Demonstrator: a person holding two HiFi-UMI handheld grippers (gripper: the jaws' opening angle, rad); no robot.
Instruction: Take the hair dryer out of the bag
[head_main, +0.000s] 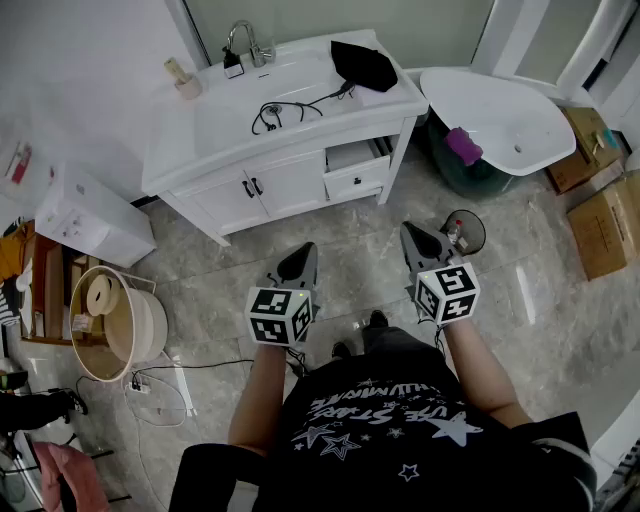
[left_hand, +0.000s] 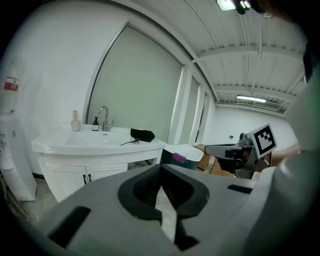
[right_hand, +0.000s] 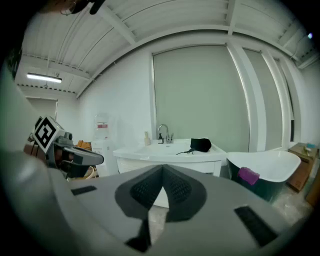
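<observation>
In the head view, the left gripper (head_main: 303, 255) and the right gripper (head_main: 412, 235) were held side by side over the grey stone floor (head_main: 340, 225), well apart from the white sink table (head_main: 220, 135). The soft black bag (head_main: 363, 65) lay on the right end of the table, and a thin black cord (head_main: 285, 112) ran out of it. The hair dryer itself could not be seen. In the left gripper view, the jaws were shut tight with nothing between them, and the bag (left_hand: 142, 134) sat on the table ahead. In the right gripper view, the jaws were shut and empty too. The bag (right_hand: 201, 145) was ahead, with a white bathtub (right_hand: 270, 160) to its right.
</observation>
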